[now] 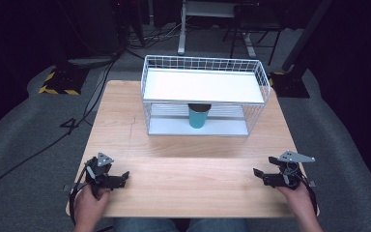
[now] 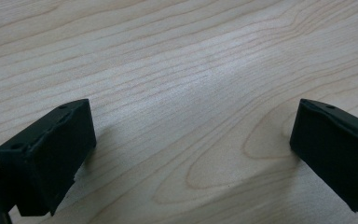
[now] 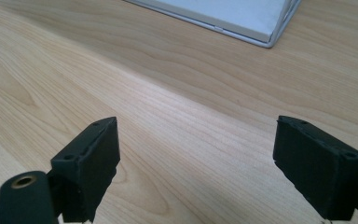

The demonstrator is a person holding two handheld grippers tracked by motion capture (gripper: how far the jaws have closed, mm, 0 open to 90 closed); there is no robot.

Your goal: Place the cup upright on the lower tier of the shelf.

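A teal cup stands upright on the lower shelf of a white wire rack at the far middle of the wooden table. My left gripper rests near the table's front left, held by a hand and pointing right. In the left gripper view it is open over bare wood. My right gripper sits near the front right and points left. Its jaws stand open with nothing between them, and a corner of the rack's base lies ahead.
The rack's top shelf is a flat white board inside a low wire rim. Bare wood stretches between the two grippers and the rack. Beyond the table are grey floor, cables and stand legs in the dark.
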